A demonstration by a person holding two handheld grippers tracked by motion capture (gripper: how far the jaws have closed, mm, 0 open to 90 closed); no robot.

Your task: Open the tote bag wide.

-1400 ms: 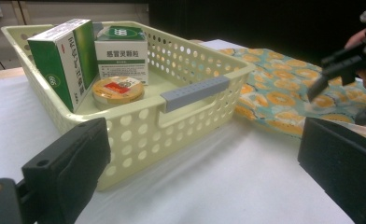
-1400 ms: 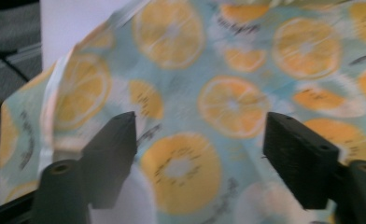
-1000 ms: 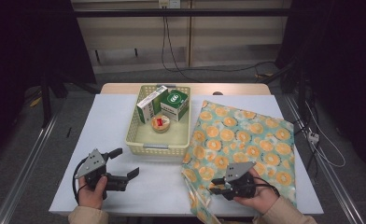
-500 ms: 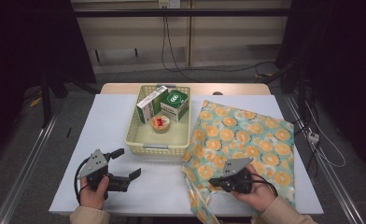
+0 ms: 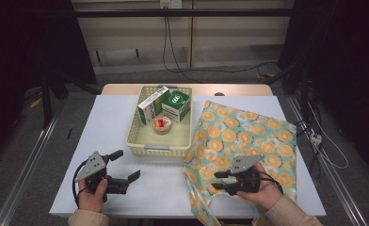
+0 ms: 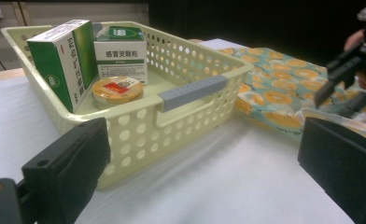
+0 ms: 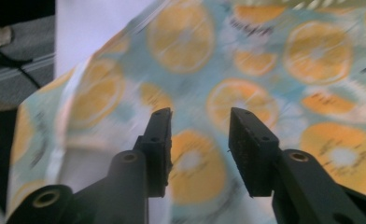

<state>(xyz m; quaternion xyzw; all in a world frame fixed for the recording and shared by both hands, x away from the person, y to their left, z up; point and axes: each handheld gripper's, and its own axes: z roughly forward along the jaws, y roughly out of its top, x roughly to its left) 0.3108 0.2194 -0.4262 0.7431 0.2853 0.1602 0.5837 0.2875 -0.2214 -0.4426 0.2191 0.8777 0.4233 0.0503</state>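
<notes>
An orange-slice patterned bag (image 5: 244, 136) lies flat on the right half of the white table (image 5: 112, 117). My right gripper (image 5: 217, 181) rests on the bag's near left part, pointing left. Its jaws have just been opening, and in the right gripper view (image 7: 200, 126) they stand apart over the bag (image 7: 265, 56) with nothing pinched between them. My left gripper (image 5: 127, 164) is held wide open at the table's near left, just short of the pale yellow basket (image 5: 159, 150). In the left gripper view the left gripper (image 6: 200, 140) faces the basket (image 6: 195, 88).
The basket holds a white-and-green box (image 5: 152, 104), a green box (image 5: 175, 103) and a round tin (image 5: 162, 125). The left gripper view shows the right gripper (image 6: 344, 84) over the bag (image 6: 274, 88). The bag's near corner hangs over the table's front edge. Cables run on the floor behind.
The right gripper's jaws were shut half a second ago and now stand apart over the bag. The left gripper has not moved.
</notes>
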